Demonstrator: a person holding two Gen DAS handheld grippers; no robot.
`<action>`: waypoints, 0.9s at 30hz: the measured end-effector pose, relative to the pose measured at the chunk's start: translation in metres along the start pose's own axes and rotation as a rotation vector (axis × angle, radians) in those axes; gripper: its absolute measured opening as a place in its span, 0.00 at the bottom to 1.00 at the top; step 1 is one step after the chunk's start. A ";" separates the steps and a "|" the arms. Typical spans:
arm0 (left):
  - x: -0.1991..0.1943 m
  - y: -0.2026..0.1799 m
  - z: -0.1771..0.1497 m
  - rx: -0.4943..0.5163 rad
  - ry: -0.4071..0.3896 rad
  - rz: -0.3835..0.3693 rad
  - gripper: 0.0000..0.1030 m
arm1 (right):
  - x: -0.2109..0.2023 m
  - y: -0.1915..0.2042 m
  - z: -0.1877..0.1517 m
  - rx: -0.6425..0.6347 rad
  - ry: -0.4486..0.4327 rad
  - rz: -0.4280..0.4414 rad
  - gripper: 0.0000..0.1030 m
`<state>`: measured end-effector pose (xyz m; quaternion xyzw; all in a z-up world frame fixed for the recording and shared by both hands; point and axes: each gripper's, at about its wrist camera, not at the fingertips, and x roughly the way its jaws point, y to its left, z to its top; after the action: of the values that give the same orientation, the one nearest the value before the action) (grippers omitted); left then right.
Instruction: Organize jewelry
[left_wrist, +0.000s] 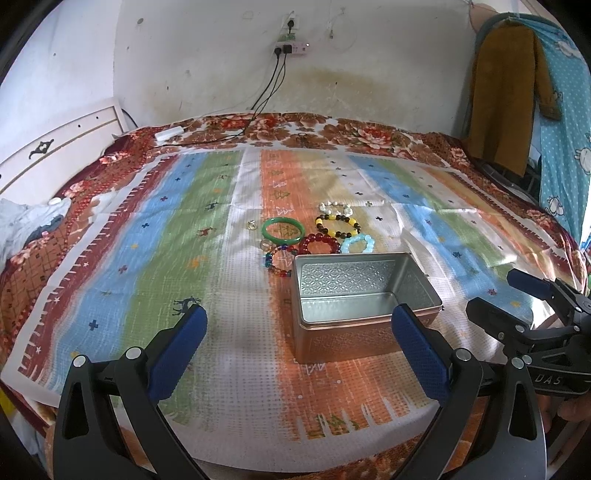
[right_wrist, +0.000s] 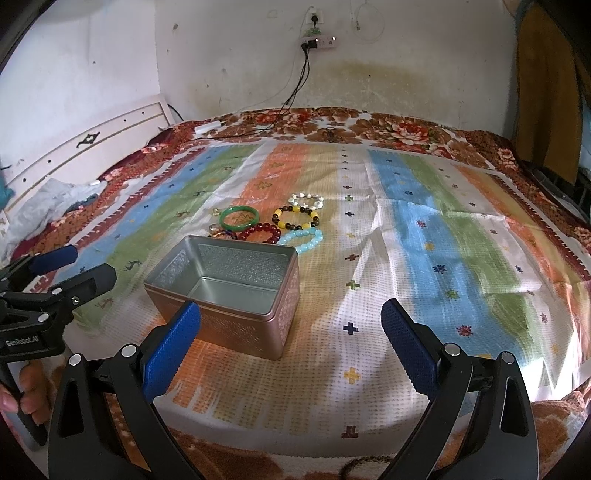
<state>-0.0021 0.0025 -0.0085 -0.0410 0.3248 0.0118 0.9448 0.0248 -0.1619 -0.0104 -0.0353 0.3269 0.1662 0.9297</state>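
An open, empty metal tin (left_wrist: 364, 295) stands on the striped cloth; it also shows in the right wrist view (right_wrist: 229, 280). Behind it lie a green bangle (left_wrist: 283, 230), a red bead bracelet (left_wrist: 319, 243), a light blue bead bracelet (left_wrist: 357, 244), a yellow and dark bead bracelet (left_wrist: 338, 225), a white bead bracelet (left_wrist: 336, 208), a multicoloured bead bracelet (left_wrist: 275, 260) and a small ring (left_wrist: 252, 224). My left gripper (left_wrist: 299, 326) is open and empty in front of the tin. My right gripper (right_wrist: 291, 325) is open and empty, to the right of the tin.
The striped cloth (left_wrist: 147, 258) covers a bed with a floral blanket (left_wrist: 314, 133). A headboard (left_wrist: 55, 155) stands at the left. Cables and a white charger (left_wrist: 169, 133) lie at the far edge by the wall. Clothes (left_wrist: 509, 92) hang at the right.
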 end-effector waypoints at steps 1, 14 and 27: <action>0.000 0.000 0.000 0.001 0.001 0.000 0.95 | -0.002 0.000 0.001 0.002 -0.011 0.005 0.96; 0.017 0.018 -0.007 -0.053 0.039 -0.009 0.95 | 0.017 -0.004 0.002 0.019 0.021 0.021 0.96; 0.045 0.012 0.024 -0.013 0.071 -0.001 0.95 | 0.035 -0.010 0.024 0.045 0.023 0.021 0.96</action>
<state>0.0473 0.0158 -0.0178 -0.0477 0.3580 0.0121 0.9324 0.0681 -0.1572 -0.0141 -0.0130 0.3416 0.1680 0.9246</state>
